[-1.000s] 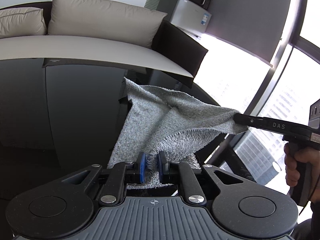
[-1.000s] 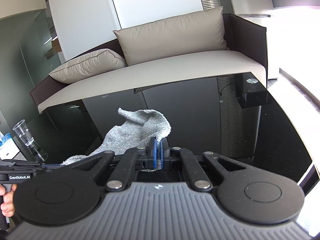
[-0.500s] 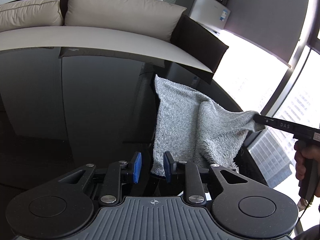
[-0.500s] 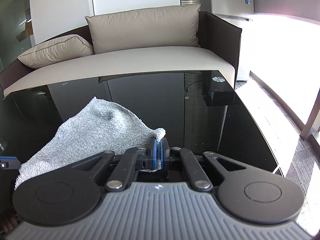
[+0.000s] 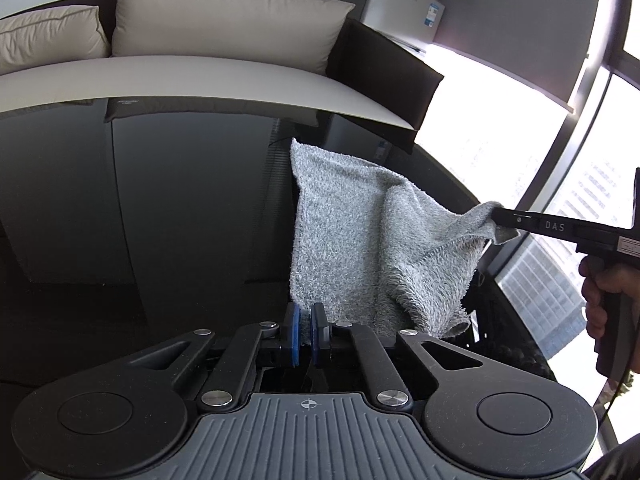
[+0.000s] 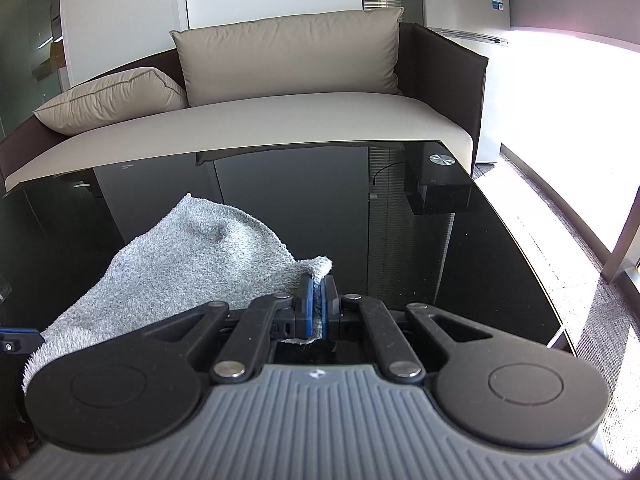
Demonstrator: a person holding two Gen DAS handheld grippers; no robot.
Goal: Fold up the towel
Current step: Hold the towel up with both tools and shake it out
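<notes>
A grey terry towel [image 5: 360, 240] lies partly on the black glass table [image 5: 160, 220], one corner lifted at the right. My left gripper [image 5: 305, 330] has its blue pads close together on the towel's near left corner. My right gripper [image 6: 318, 300] is shut on another towel corner and holds it above the table; it also shows in the left wrist view [image 5: 516, 224] as a black arm. The towel [image 6: 180, 264] drapes left from the right gripper.
A beige sofa [image 6: 280, 120] with cushions runs behind the table's far edge. A small fridge [image 5: 400, 4] stands at the back right. The table's right edge [image 6: 532, 260] borders carpet and bright windows.
My left gripper let go of the towel, opened, shifted left, then closed on the near left corner. The towel flattened onto the table. My right gripper kept its corner.
</notes>
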